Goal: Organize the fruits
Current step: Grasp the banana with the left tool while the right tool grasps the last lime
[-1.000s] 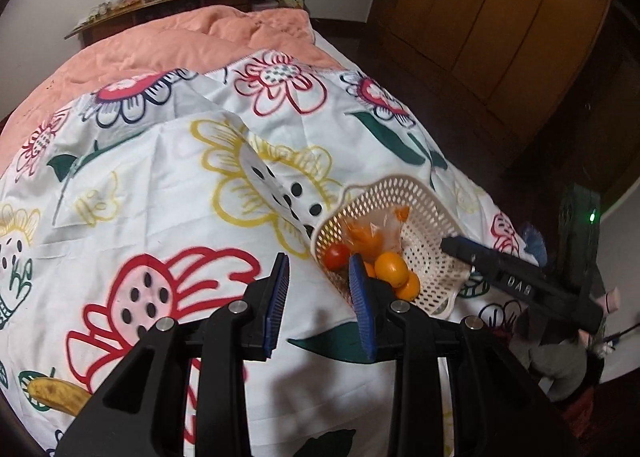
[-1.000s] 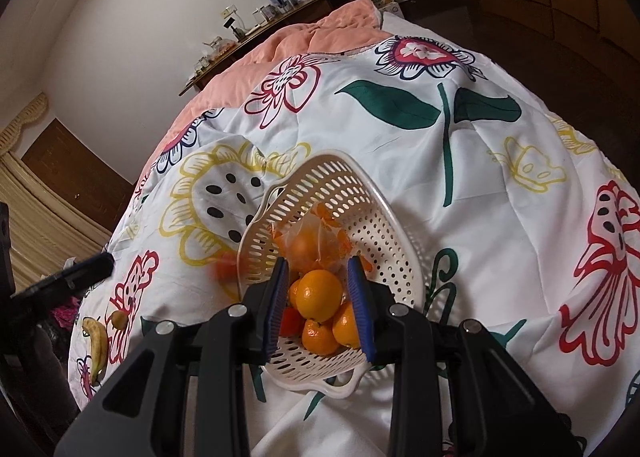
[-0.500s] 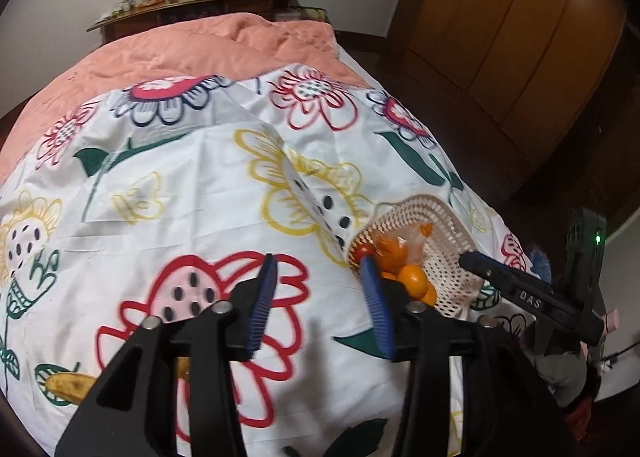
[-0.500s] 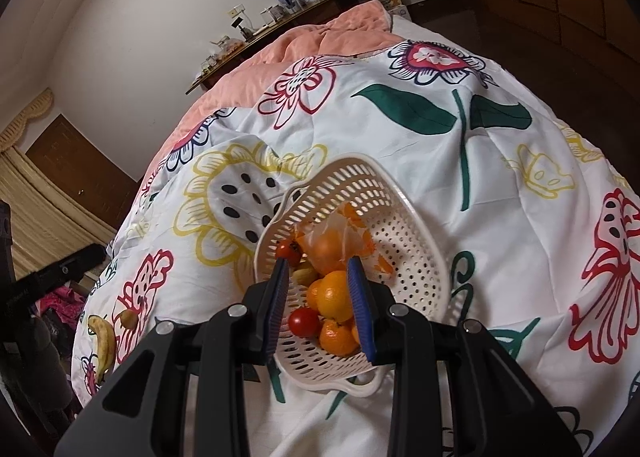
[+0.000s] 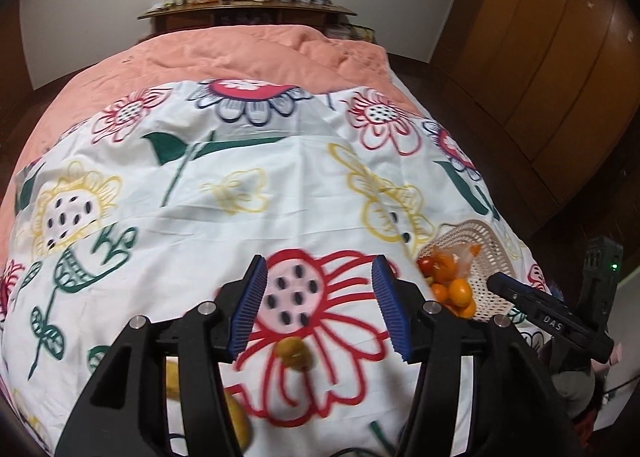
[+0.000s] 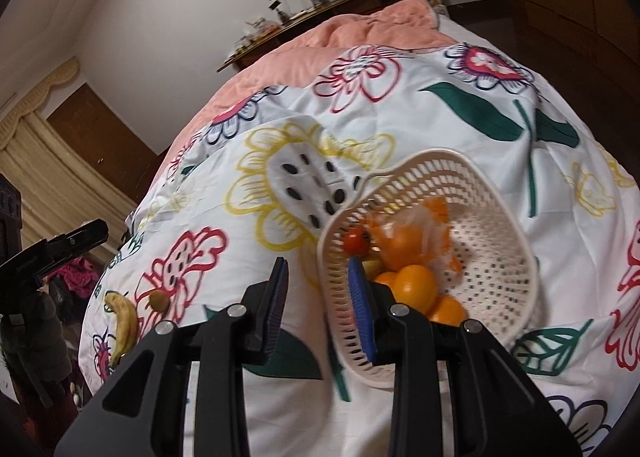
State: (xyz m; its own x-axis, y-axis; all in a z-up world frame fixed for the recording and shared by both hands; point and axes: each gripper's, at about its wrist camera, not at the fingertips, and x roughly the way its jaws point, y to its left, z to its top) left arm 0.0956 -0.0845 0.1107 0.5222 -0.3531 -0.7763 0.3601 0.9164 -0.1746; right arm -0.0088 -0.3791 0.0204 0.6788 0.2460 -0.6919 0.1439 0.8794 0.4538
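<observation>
My left gripper (image 5: pixel 318 303) hangs over the flower-printed white bedspread (image 5: pixel 240 193) near the bed's near edge, jaws wide apart and empty, with a small brownish-green round fruit (image 5: pixel 295 353) lying just below them and a yellow banana (image 6: pixel 122 319) beside it. My right gripper (image 6: pixel 318 311) has its jaws apart, its right one inside the cream perforated plastic basket (image 6: pixel 492 273) holding oranges (image 6: pixel 414 289) and a red tomato (image 6: pixel 356 241).

Your cameras see soft, dim indoor light; the floral bedspread (image 5: pixel 280 193) bulges under fisheye distortion, corners darken, and motion blur smears the basket (image 6: pixel 496 277).
</observation>
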